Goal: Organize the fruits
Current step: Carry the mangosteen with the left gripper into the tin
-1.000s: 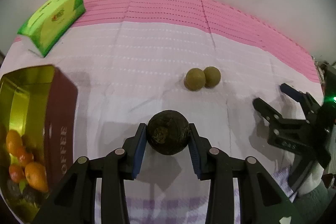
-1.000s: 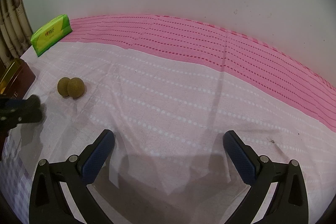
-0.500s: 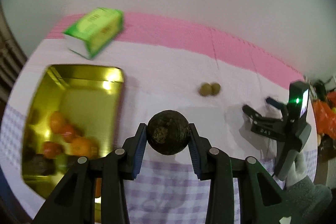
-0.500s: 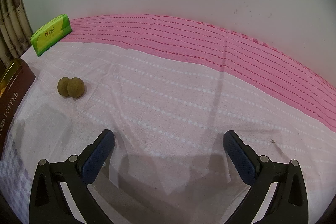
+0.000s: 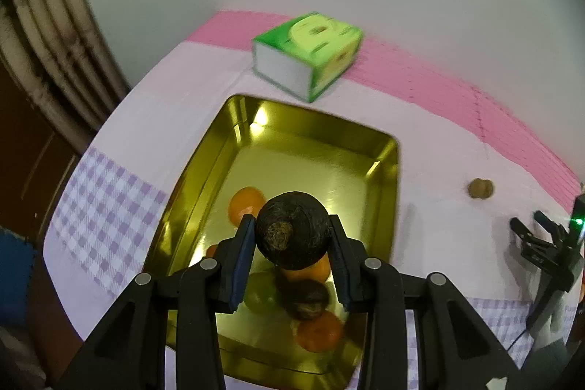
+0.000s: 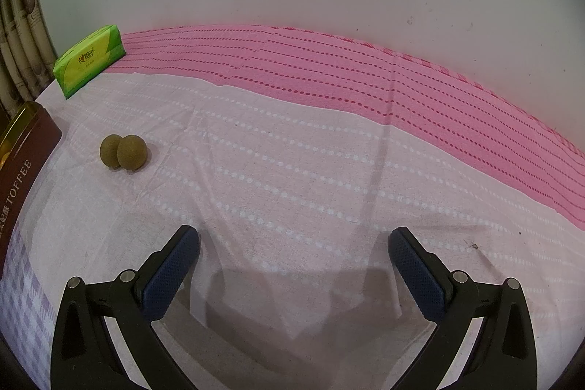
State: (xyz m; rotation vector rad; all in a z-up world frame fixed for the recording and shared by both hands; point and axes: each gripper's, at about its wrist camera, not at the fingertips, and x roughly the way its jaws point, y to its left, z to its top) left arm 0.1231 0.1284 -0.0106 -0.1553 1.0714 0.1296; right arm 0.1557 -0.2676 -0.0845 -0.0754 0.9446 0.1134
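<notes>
My left gripper (image 5: 291,236) is shut on a dark round fruit (image 5: 292,231) and hangs above the gold tin (image 5: 314,123). Inside the tin lie several fruits: oranges (image 5: 245,201), a green one (image 5: 261,293) and a dark one (image 5: 306,298). Two small green-brown fruits (image 6: 123,151) touch each other on the cloth to the right of the tin; they show small in the left wrist view (image 5: 480,188). My right gripper (image 6: 294,249) stands open over bare cloth, nothing between its fingers; it also shows at the right edge of the left wrist view (image 5: 537,229).
A green tissue pack (image 5: 310,52) lies behind the tin near the wall, also seen far left in the right wrist view (image 6: 89,59). The tin's brown side (image 6: 22,156) reads TOFFEE. Pink and white cloth (image 6: 329,141) covers the table; its left edge drops off beside the tin.
My left gripper carried the dark fruit leftward and up, from over the cloth to above the tin. The right gripper stayed still and open.
</notes>
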